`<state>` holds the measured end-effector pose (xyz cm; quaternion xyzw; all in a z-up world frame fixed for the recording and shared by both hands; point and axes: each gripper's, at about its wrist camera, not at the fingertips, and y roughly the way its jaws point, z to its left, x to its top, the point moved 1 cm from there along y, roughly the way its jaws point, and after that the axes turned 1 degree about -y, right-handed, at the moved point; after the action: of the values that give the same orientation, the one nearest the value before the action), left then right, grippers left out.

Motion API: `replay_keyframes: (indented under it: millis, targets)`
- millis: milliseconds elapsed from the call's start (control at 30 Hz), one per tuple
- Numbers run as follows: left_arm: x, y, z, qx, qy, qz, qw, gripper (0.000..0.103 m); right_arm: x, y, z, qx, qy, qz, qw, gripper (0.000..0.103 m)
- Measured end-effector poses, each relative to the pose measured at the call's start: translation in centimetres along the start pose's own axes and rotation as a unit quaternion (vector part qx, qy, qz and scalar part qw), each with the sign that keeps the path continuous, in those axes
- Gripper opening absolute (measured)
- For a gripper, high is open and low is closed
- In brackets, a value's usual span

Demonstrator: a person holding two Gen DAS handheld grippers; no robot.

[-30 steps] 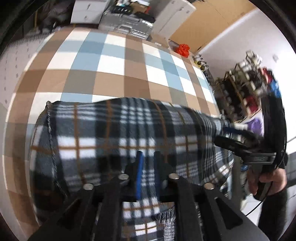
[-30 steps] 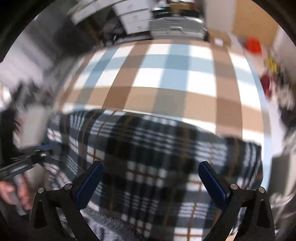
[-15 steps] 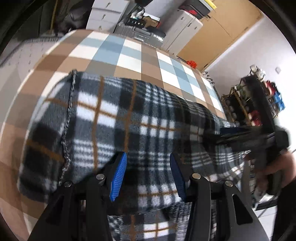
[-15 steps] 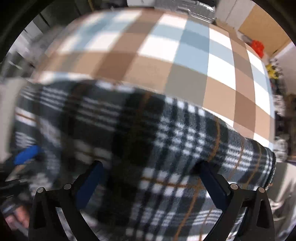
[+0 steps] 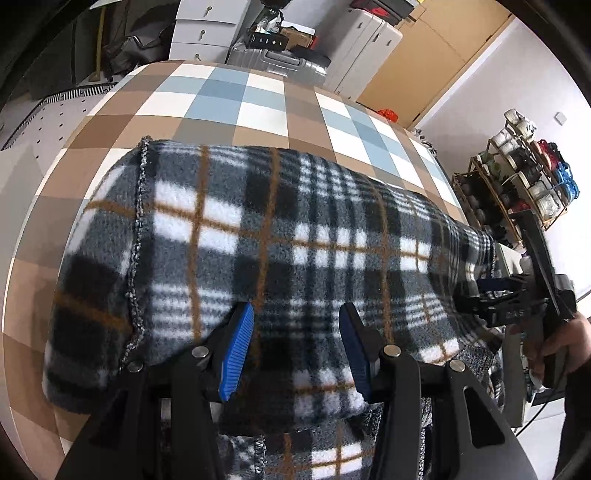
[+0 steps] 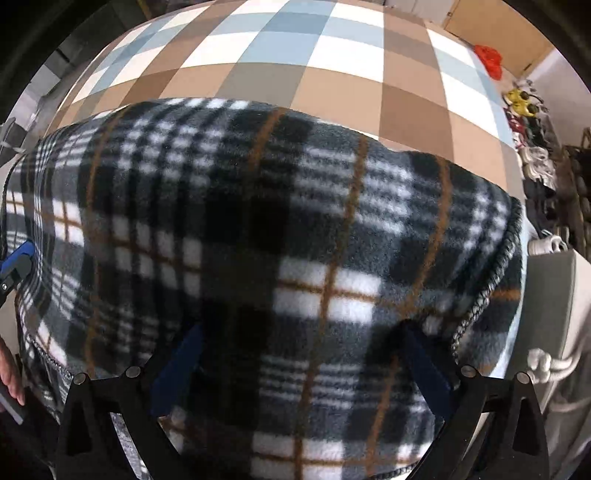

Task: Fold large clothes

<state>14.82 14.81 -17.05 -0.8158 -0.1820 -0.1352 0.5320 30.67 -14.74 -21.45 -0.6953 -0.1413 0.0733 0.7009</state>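
A thick, fuzzy plaid fleece (image 5: 280, 243) in black, grey and white with thin orange lines lies folded over across the lower middle of both views, on a smooth table (image 5: 229, 99) checked in tan, brown, blue and white. A grey stitched hem runs down its left side in the left view and down its right edge in the right view; a second layer with a serged edge pokes out beneath, cut off by the bottom of the frame. The left gripper (image 5: 295, 345) sits low centre with its 2 ribbed blue pads spread apart above the fleece, nothing between them. The right gripper (image 6: 301, 369) is spread wider still, its pads in shadow against the pile; whether they touch the cloth is hard to make out. In the left view the right gripper shows at the right edge, held by a hand (image 5: 565, 347). Behind the table, at the top, stand white drawers (image 5: 207, 29), a silver case (image 5: 277, 61) and brown board; a wooden rack (image 5: 517, 177) of small items fills the right.
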Motion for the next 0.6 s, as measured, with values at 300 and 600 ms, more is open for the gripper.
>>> replay_keyframes:
  millis: [300,600]
  targets:
    - [-0.8,-0.3,0.2,-0.025,0.013,0.021,0.9994,0.046,-5.7,-3.6,6.1,0.039,-0.089,-0.031,0.995,0.103]
    - [0.0,-3.8,-0.2,-0.056,0.038,-0.02,0.9975,0.046,-6.8,-2.9,4.2,0.04,-0.062,-0.026,0.997,0.103]
